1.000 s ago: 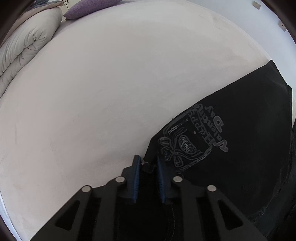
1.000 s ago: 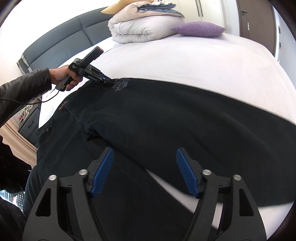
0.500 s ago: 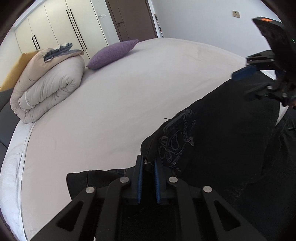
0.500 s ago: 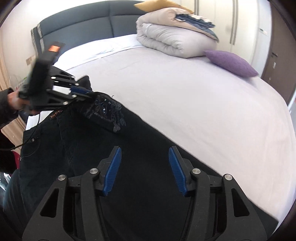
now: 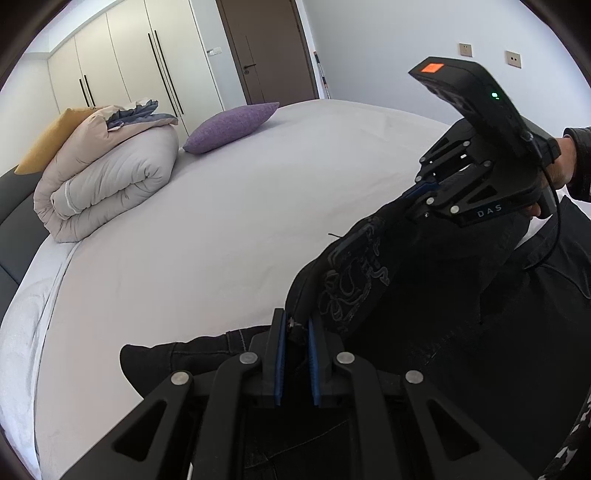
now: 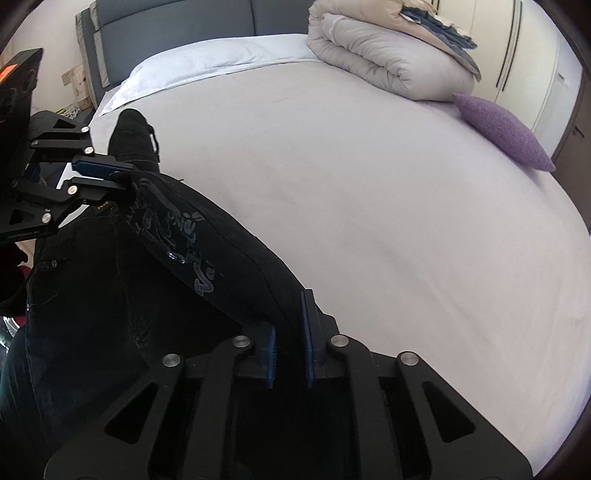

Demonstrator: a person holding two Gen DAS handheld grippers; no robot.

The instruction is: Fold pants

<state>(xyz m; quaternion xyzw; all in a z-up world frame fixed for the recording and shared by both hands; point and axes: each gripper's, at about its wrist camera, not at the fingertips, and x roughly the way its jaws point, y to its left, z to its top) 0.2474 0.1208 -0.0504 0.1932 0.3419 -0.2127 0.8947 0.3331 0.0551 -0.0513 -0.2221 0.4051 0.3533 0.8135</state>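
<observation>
We grip the black jeans (image 5: 424,295) with both tools, our left gripper (image 5: 295,328) pinching the embroidered fold at 6 o'clock and our right gripper (image 6: 290,325) clamped on the same raised edge, lifted above the white bed (image 6: 369,177), with the rolled duvet (image 5: 107,181) at 10 o'clock.

Pants (image 5: 424,295) on near edge of bed (image 5: 221,240), one folded edge raised off sheet. Left gripper (image 5: 295,332) at one end of raised edge, right gripper (image 6: 290,332) at other end, printed patch (image 6: 177,236) between them. Rolled duvet (image 5: 107,181) at far side of bed; cushion (image 5: 232,125) beside it. Headboard (image 6: 177,18) behind pillow (image 6: 207,62). Wardrobe (image 5: 122,62) and door (image 5: 266,48) behind bed.
</observation>
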